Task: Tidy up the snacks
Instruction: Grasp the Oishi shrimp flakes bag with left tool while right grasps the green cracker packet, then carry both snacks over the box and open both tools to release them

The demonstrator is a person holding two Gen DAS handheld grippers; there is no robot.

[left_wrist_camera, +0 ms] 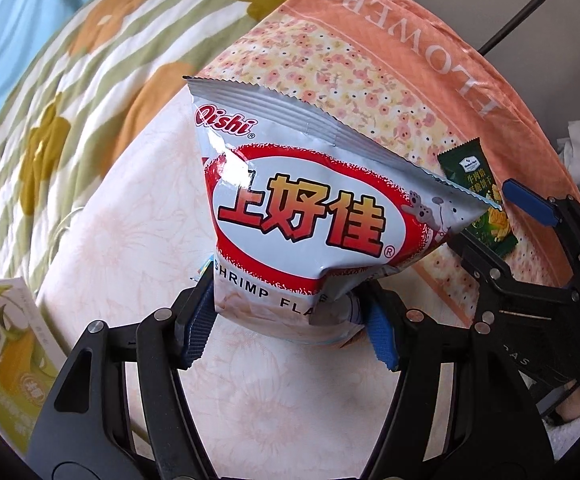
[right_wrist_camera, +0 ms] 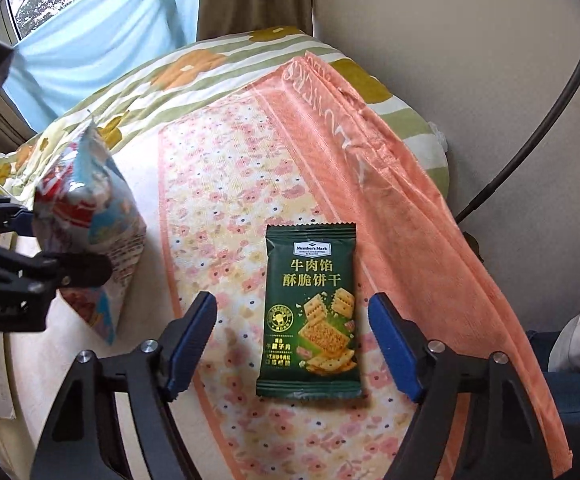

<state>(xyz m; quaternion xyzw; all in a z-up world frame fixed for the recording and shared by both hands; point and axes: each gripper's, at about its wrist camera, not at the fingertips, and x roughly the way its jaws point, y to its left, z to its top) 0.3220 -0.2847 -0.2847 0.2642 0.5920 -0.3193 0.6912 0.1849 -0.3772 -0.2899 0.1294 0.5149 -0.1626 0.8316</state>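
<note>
Yellow-green box (left_wrist_camera: 6,356) lies beside the left gripper's (left_wrist_camera: 290,320) held shrimp chips bag (left_wrist_camera: 310,216)

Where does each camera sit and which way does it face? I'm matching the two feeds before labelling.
Left wrist: on the left gripper, looking down its fingers at the shrimp chip bag it pinches; the right gripper shows too.
Right wrist: on the right gripper, angled down at the green cracker packet between its open fingers.
Shared: both snacks, the floral cloth.

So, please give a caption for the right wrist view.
Open right gripper straddles a green cracker packet on floral cloth.
</note>
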